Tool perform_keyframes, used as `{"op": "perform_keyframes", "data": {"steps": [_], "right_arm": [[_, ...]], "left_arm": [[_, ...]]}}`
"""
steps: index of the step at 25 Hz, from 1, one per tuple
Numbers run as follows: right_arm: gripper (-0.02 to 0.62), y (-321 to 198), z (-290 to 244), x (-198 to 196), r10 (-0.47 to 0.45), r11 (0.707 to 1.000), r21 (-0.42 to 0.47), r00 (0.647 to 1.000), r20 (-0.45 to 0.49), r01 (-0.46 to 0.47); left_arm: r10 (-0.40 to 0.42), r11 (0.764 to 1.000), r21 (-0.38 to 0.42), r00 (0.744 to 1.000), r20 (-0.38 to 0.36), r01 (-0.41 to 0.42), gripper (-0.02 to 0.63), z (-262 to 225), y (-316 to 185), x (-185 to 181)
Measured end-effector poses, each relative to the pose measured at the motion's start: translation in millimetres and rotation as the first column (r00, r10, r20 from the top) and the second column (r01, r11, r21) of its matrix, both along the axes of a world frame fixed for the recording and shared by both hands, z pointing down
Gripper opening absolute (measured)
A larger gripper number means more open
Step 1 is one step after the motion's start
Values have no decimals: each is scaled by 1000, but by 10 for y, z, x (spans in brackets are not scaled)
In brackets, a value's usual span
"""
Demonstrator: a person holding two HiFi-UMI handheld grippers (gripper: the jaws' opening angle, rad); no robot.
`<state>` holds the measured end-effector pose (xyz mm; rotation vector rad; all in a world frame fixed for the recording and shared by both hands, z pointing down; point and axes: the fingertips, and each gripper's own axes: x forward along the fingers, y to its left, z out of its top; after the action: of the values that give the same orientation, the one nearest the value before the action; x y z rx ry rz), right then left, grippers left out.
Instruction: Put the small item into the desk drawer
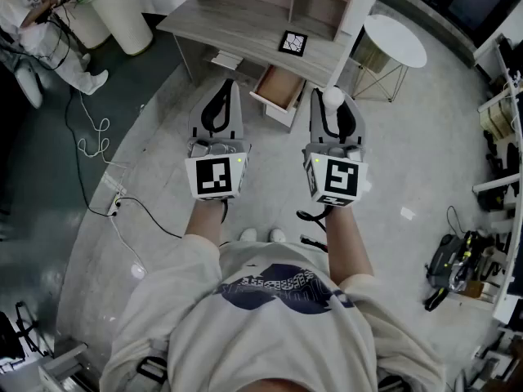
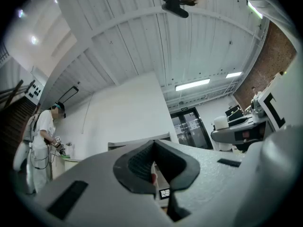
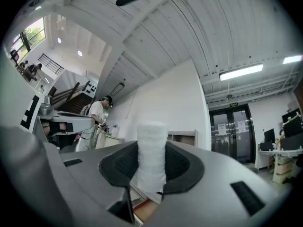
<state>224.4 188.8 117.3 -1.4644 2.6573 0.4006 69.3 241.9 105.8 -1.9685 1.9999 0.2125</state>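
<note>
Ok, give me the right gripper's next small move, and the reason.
Probably ease the right gripper forward toward the open drawer. Its fingers clamp the white roll, and the drawer stands pulled out under the desk ahead, not yet beneath the roll.

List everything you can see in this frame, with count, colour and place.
desk: one, pale wood with a shelf unit on it, top centre of the head view
drawer: one, wood-lined, pulled open at the desk's front
marker card: one, black and white, on the desk top
side table: one, white and round, right of the desk
bin: at least one, white, left of the desk
power strip: one, white with a cable, on the floor at left
tools: a black and yellow heap, on the floor at right
other person: one, white clothing, top left
small item: one, white cylinder, upright between the right jaws
left gripper: grey, shut, empty
right gripper: grey, clamped on the small item
</note>
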Motion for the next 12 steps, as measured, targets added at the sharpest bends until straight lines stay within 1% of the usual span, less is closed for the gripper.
{"op": "perform_keyframes", "data": {"steps": [2,12], "right_arm": [[127,-12,-10,-10,2,1000,0,1000,-1,-2],[127,20,-10,-14,4,1000,11,1000,-25,-4]], "left_arm": [[-9,1000,-8,1000,22,9,8,-31,-13,-13],[-9,1000,0,999,42,9,8,-122,38,2]]}}
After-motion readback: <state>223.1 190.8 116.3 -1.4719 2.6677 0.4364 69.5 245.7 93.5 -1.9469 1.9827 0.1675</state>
